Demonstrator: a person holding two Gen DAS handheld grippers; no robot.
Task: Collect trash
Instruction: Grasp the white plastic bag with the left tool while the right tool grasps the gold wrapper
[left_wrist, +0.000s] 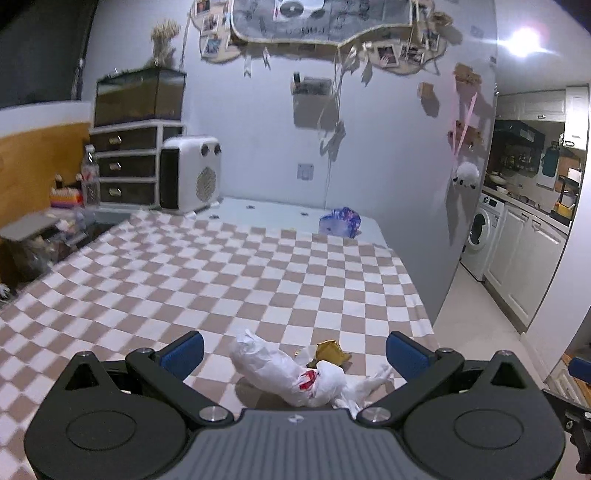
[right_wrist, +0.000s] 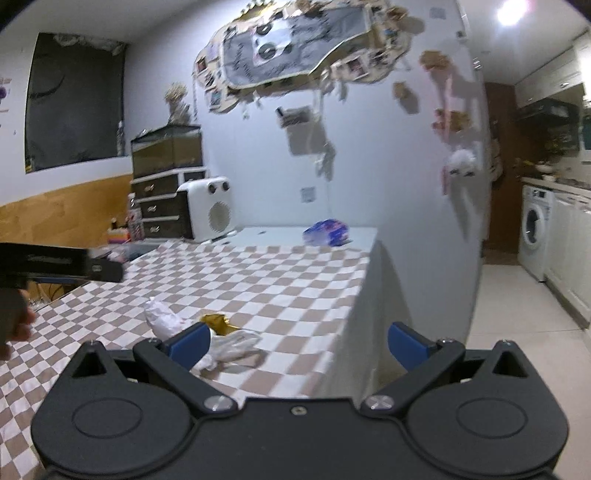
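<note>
A crumpled white plastic bag with a red mark lies on the checkered tablecloth, near the table's front right corner. A gold wrapper sits just behind it. My left gripper is open, its blue pads on either side of the bag and above it. In the right wrist view the same white bag, the gold wrapper and a flatter clear bag lie left of centre. My right gripper is open over the table's right edge, with its left pad above the clear bag.
A blue patterned packet lies at the table's far end by the wall. A white heater, a drawer unit and a glass tank stand at the far left. Kitchen cabinets and a washing machine line the floor on the right.
</note>
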